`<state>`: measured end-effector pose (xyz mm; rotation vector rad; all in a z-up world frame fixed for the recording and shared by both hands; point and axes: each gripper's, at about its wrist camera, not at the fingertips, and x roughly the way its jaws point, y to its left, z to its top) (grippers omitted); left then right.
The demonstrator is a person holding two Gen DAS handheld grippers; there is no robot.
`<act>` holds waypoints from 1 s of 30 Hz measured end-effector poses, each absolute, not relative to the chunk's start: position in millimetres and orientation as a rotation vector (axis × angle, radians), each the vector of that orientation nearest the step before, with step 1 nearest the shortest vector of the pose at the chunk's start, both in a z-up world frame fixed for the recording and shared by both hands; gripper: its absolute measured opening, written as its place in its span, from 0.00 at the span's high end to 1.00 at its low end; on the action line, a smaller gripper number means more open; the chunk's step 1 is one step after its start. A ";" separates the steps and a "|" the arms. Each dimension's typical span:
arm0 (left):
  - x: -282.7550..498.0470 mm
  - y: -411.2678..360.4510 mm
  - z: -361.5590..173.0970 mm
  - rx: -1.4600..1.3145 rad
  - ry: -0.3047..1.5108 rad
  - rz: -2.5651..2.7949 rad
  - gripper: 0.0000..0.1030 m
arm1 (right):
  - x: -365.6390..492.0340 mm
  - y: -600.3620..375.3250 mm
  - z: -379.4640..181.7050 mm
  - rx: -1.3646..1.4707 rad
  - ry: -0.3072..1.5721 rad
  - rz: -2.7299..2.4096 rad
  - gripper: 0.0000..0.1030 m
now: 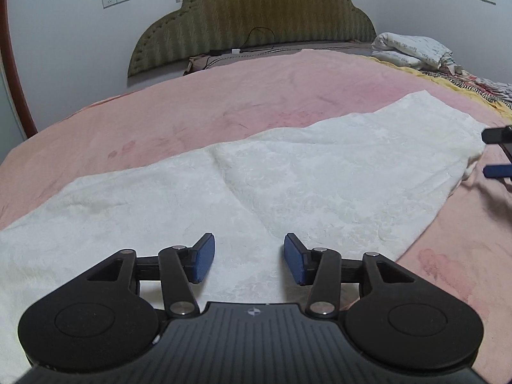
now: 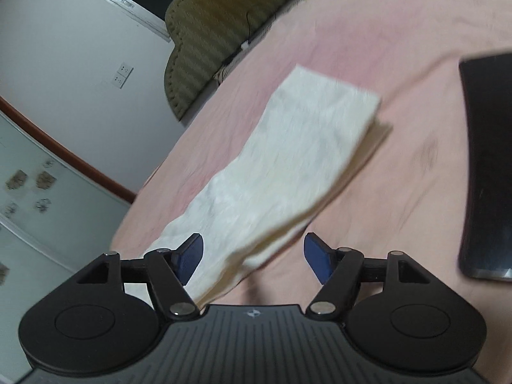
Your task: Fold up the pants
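Note:
White fleecy pants (image 1: 288, 172) lie flat in a long strip across the pink bed cover (image 1: 224, 96), doubled over lengthwise. My left gripper (image 1: 249, 257) is open and empty, just above the pants' near edge around the middle. My right gripper (image 2: 253, 257) is open and empty over one end of the pants (image 2: 288, 166), which run away from it. Its blue fingertips (image 1: 496, 170) show at the right edge of the left wrist view, beside the pants' right end. The right wrist view is blurred.
A padded olive headboard (image 1: 256, 16) stands at the back with a black cable (image 1: 256, 36) by it. Folded bedding (image 1: 416, 49) lies at the far right. A dark flat object (image 2: 486, 166) lies on the bed right of the pants. A white wall (image 1: 64, 48) is on the left.

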<state>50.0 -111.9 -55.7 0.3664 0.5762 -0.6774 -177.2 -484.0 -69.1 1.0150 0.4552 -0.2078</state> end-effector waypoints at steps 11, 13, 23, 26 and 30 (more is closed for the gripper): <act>47.7 -106.2 -64.6 0.354 0.524 -0.631 0.26 | -160.0 -496.3 -71.8 0.988 0.369 -0.290 0.33; 49.4 -105.2 -64.5 0.343 0.533 -0.625 0.22 | -163.5 -509.3 -76.4 1.037 0.305 -0.320 0.33; 53.3 -102.6 -63.3 0.301 0.565 -0.605 0.14 | -123.1 -545.0 -84.4 0.980 0.201 -0.462 0.39; 55.9 -99.0 -59.8 0.280 0.577 -0.601 0.15 | -115.7 -550.5 -85.5 0.971 0.210 -0.489 0.83; 66.7 -82.0 -49.2 0.197 0.602 -0.568 0.20 | -106.7 -524.5 -56.6 0.787 0.193 -0.449 0.85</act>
